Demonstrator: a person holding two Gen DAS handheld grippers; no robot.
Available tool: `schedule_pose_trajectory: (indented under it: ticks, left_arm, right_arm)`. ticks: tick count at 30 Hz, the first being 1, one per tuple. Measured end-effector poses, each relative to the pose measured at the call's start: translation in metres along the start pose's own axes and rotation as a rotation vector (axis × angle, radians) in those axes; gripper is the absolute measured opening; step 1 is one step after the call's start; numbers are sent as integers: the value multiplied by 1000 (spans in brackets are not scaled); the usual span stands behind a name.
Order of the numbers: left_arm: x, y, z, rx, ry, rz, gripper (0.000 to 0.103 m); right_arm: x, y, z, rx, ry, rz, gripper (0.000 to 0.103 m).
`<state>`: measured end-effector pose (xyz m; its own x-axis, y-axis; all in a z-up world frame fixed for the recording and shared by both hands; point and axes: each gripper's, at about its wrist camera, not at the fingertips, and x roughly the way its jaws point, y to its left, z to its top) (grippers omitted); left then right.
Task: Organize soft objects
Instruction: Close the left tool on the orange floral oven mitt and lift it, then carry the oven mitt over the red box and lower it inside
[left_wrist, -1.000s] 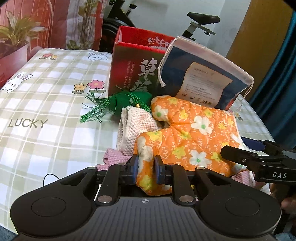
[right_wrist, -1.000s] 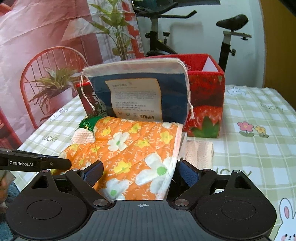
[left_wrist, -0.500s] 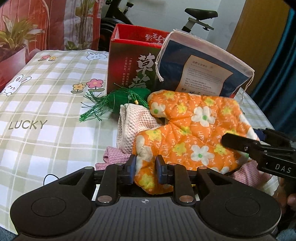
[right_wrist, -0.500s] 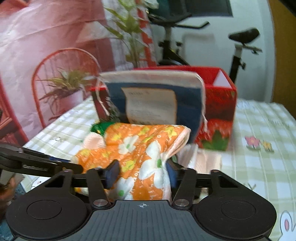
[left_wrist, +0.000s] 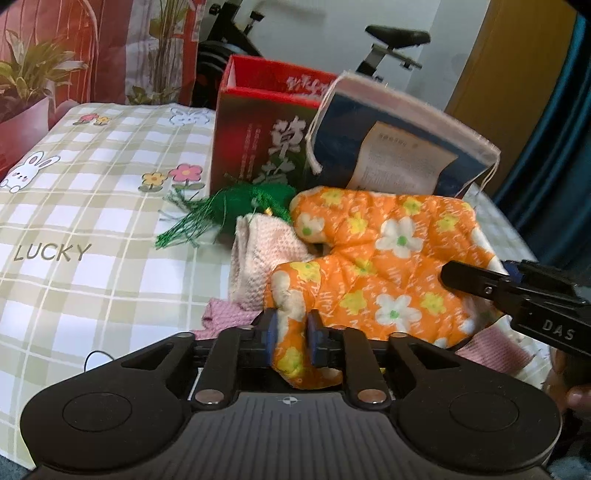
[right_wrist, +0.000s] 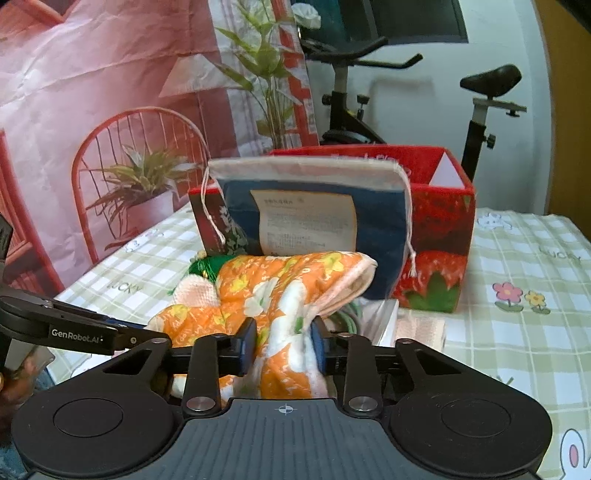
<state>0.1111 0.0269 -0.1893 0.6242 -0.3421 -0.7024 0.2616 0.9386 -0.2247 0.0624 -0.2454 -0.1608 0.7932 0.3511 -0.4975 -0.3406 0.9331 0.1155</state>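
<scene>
The orange mitt (left_wrist: 373, 266) lies across the surface (left_wrist: 92, 229), its length spanning both grippers. The left gripper (left_wrist: 290, 334) is closing its fingers on the mitt's tip; the right gripper (right_wrist: 283, 345) is closing its own on the cuff, the red box (right_wrist: 439, 229) just behind.

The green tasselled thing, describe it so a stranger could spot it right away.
Find the red strawberry box on the checked tablecloth. At its foot lies the green tasselled ornament, beside a pale pink knitted cloth. It alone is green, with thread fringe.
</scene>
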Motion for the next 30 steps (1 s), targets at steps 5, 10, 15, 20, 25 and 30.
schedule_pose_trajectory:
  ticks: [5,10,15,20,25,30]
  left_arm:
    - [-13,-7,4,25,-69,-28,11]
    - [-28,-12,7,54,-141,-31,11]
    - [-44,-17,15,71,-202,-36,11]
    - [-68,-24,30,117,-281,-33,11]
    - [-87,-32,50,134,-357,-34,11]
    - [-98,-39,67,149,-412,-41,11]
  right_arm:
    - [-9,-1,6,-7,-42,8,18]
    - [-15,0,12,-12,-64,1,18]
    - [-26,8,25,-45,-113,0,17]
    - [-42,14,43,-86,-182,-2,17]
    - [-54,15,64,-104,-243,4,17]
    - [-61,17,84,-131,-289,5,17]
